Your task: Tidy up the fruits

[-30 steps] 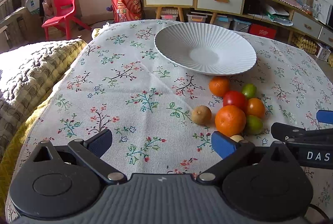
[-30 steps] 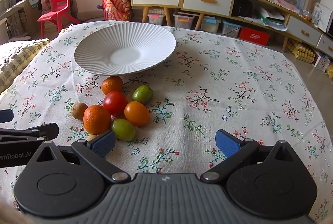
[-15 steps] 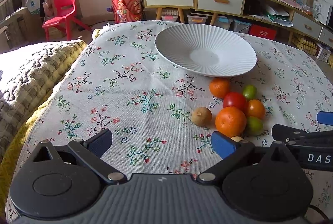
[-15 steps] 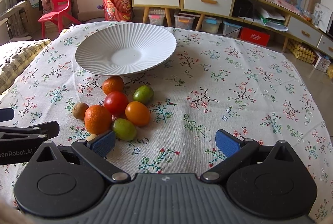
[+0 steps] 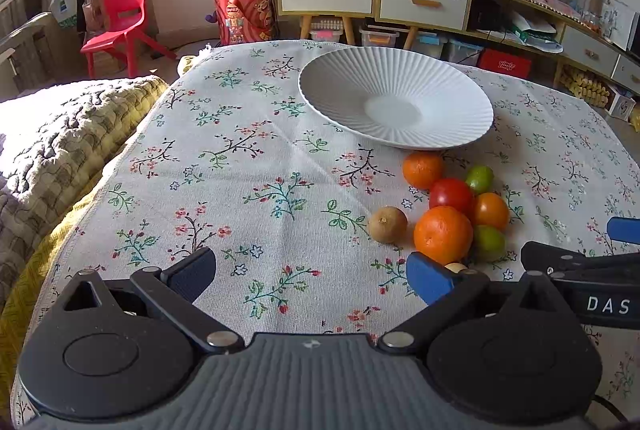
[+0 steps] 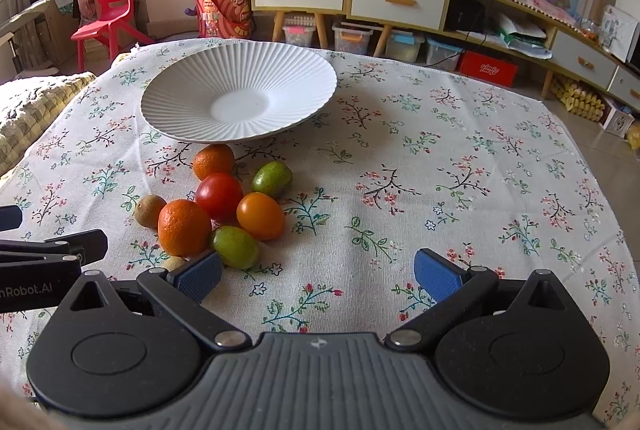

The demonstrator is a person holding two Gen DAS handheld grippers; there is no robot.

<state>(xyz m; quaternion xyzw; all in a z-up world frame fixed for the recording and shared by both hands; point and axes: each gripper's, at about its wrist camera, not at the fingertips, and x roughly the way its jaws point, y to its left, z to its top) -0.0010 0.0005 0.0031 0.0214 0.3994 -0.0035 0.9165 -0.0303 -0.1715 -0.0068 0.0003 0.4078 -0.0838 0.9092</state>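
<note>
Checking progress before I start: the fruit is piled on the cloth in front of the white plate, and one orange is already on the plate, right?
Not quite. The white plate holds nothing; in the right wrist view both oranges lie on the cloth with the other fruit.

pale fruit [image 5: 455, 266] half hidden behind tool pad [image 5: 428, 277]

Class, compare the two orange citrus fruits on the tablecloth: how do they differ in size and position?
The near orange looks larger than the far orange. The far orange lies right by the white plate; the near orange lies closest to the grippers, beside the brown kiwi. Both are round, orange, and on the cloth, not on the plate.
</note>
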